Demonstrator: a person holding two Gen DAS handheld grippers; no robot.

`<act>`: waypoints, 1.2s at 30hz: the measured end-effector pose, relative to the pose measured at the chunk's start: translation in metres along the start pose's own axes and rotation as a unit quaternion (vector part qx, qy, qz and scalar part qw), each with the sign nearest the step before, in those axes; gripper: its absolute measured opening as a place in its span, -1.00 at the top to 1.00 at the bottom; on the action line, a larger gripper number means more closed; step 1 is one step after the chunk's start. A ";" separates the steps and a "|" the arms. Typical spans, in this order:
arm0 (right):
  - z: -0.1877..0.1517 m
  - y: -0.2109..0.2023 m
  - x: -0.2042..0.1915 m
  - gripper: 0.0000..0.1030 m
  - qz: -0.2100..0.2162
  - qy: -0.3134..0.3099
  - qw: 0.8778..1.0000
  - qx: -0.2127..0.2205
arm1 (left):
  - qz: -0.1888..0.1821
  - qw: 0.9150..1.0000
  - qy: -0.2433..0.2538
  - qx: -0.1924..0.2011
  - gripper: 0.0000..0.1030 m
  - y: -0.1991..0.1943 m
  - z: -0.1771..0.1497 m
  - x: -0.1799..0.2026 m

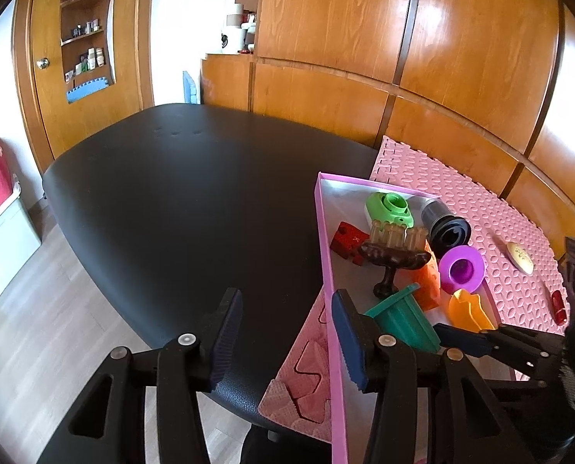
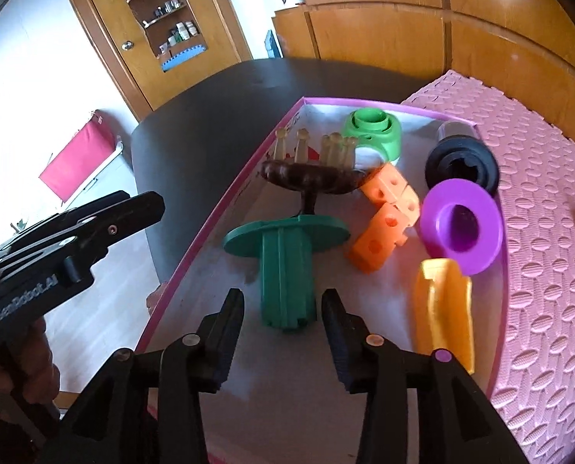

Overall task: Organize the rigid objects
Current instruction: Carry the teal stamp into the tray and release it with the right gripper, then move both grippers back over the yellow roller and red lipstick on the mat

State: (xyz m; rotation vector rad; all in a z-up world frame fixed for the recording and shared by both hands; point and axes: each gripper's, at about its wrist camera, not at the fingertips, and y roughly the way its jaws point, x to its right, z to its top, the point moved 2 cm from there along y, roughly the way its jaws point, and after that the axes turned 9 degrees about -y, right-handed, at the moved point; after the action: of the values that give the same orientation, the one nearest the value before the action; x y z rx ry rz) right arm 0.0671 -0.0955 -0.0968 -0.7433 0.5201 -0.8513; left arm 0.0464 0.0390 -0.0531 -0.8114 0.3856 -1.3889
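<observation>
Right gripper (image 2: 283, 323) is closest in its own wrist view, jaws apart with the stem of the green flanged piece (image 2: 285, 266) sitting between the pads, and a sliver of gap shows on both sides so it's let go, not squeezing. That green piece lies in the pink-rimmed box (image 2: 225, 201) near the front, flange end pointing away. Just right of it is an orange scoop-shaped thing (image 2: 444, 309), and past that a purple flanged cup (image 2: 461, 224) and the orange cheese-look blocks (image 2: 388, 212). Behind the green piece there's a dark brown brush (image 2: 310, 181) with pale bristles sticking up, then a lime green ring part (image 2: 372, 131) and a black cylinder (image 2: 461, 162) toward the far corner. From the left wrist view you also catch a red block (image 1: 347, 241) by the box's left wall. Left gripper (image 1: 285, 342) hangs open with nothing in it, straddling the box's near-left rim over the black table (image 1: 179, 201). Box sits on a pink foam mat (image 2: 550, 232), with a pale oval thing (image 1: 520, 257) and a small red cylinder (image 1: 558, 306) lying out on the mat.
</observation>
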 end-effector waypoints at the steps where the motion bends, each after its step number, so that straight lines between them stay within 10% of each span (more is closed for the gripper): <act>1: -0.001 -0.004 0.000 0.19 -0.003 0.000 1.000 0.003 | 0.000 1.000 0.001 0.002 0.04 -0.001 0.001 0.001; 22: -0.022 -0.111 0.079 0.19 -0.120 0.057 0.987 0.092 | -0.030 0.996 0.083 0.022 0.04 -0.024 -0.002 0.061; 36: -0.068 -0.173 0.188 0.19 -0.244 0.143 0.955 0.093 | -0.070 0.985 0.155 0.013 0.04 -0.031 -0.018 0.124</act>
State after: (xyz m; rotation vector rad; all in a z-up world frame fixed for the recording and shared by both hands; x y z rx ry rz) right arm 0.0444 -0.3507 -0.0314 -0.5829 0.5096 -1.4653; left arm 0.0339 -0.0838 -0.0168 -0.6099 0.5560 -1.6553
